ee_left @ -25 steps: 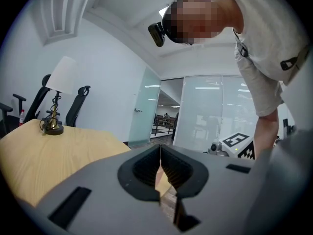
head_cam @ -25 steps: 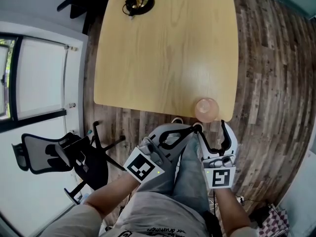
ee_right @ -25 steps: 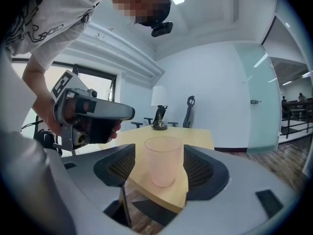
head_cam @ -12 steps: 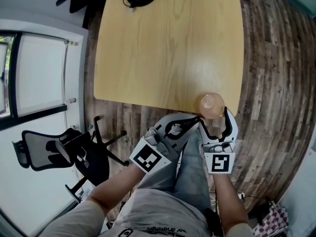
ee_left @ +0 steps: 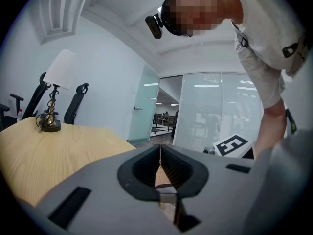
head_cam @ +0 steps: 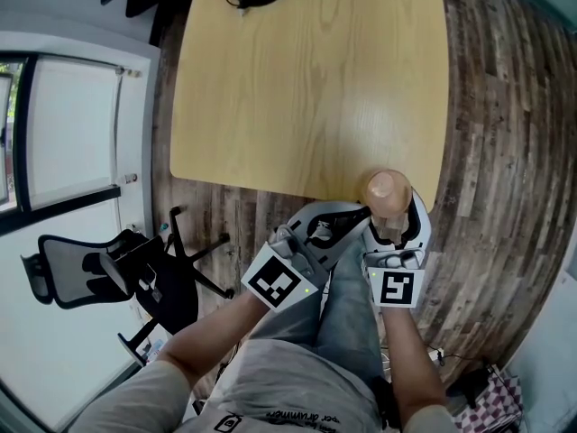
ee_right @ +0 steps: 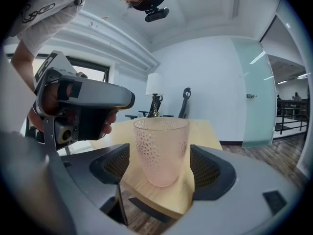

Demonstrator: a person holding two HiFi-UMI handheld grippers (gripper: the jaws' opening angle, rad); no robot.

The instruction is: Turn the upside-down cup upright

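The cup [ee_right: 160,131] is clear pink with a dimpled wall, and I judge it light and stiff. Whether it is glass or hard plastic I cannot tell, so I treat it as breakable. The dimples should give my pads some bite. The wall tapers, though, and from here it looks wider at the top than at the foot, so a hard squeeze could squirt it out. I would grip it at mid-height, pads on opposite sides, firmly enough to survive a roll of the wrist and no harder.

My right claw [ee_right: 160,153] is released, and its jaws have just been opening wide. The cup stands between them, about centred, with a gap on each side and neither pad touching. It is far enough in that the pads flank its lower half. It rests on the corner of the table [ee_right: 161,199], which pokes in between my jaws from ahead. With so little wood around its foot, a nudge from either jaw could tip it to the floor.

My left claw [ee_left: 160,153] is clenched on nothing and sits just to the left of the right one, clear of the cup.
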